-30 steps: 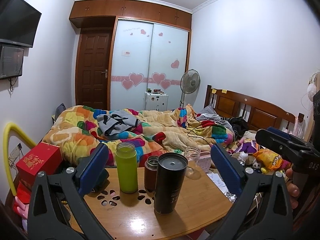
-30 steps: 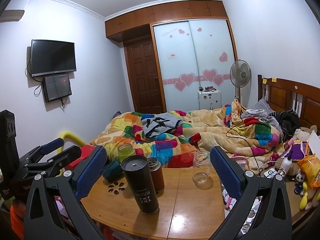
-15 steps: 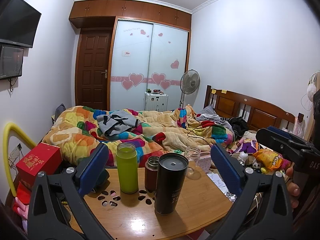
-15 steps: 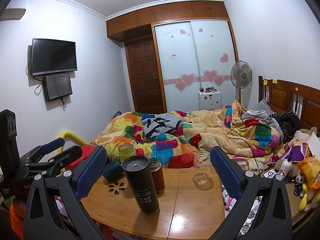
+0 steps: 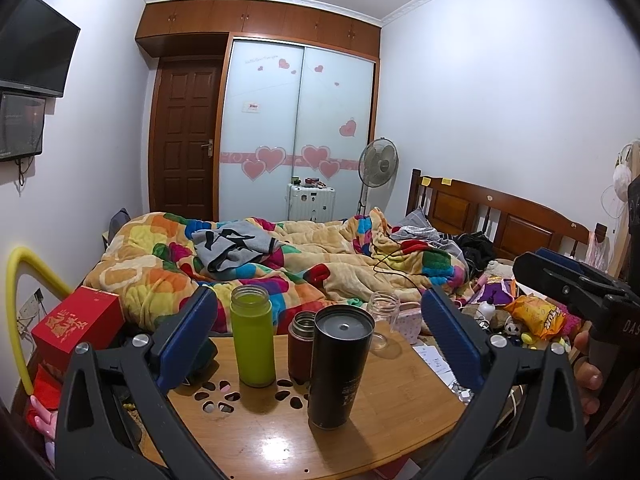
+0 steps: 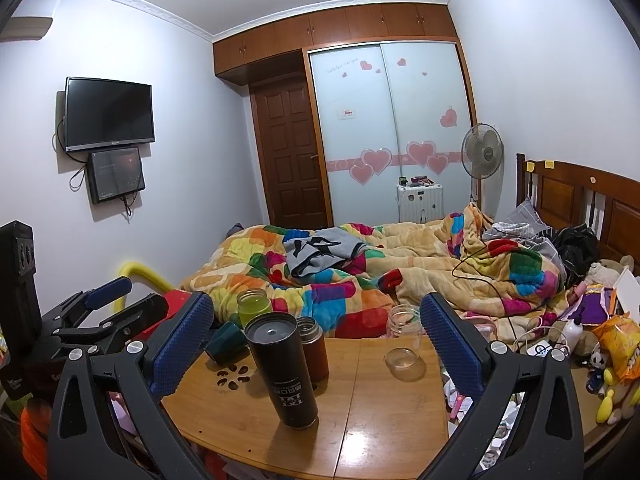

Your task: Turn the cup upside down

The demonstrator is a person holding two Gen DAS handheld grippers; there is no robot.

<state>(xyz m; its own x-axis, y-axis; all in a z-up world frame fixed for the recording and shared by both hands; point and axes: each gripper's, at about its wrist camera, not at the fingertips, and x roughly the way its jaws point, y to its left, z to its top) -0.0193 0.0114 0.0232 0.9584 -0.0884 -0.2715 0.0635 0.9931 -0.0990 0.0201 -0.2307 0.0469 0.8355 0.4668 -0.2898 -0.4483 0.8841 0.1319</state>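
A tall black cup (image 5: 338, 364) stands upright near the front of the wooden table (image 5: 280, 440); it also shows in the right wrist view (image 6: 282, 368). Behind it stand a brown flask (image 5: 301, 346), a green bottle (image 5: 253, 340) and a clear glass jar (image 5: 382, 320), which the right wrist view also shows (image 6: 404, 342). My left gripper (image 5: 318, 340) is open and empty, hovering before the table with the cups between its fingers. My right gripper (image 6: 316, 344) is open and empty, likewise in front of the table.
A dark teal cup (image 6: 225, 342) lies at the table's far left edge. A red box (image 5: 76, 326) and a yellow tube (image 5: 24, 280) are to the left. A bed with a colourful quilt (image 5: 280, 264) lies behind. Toys and snack bags (image 6: 612, 344) clutter the right.
Both grippers have stayed open and nearly still; the views shift only slightly. Nothing on the table has moved.
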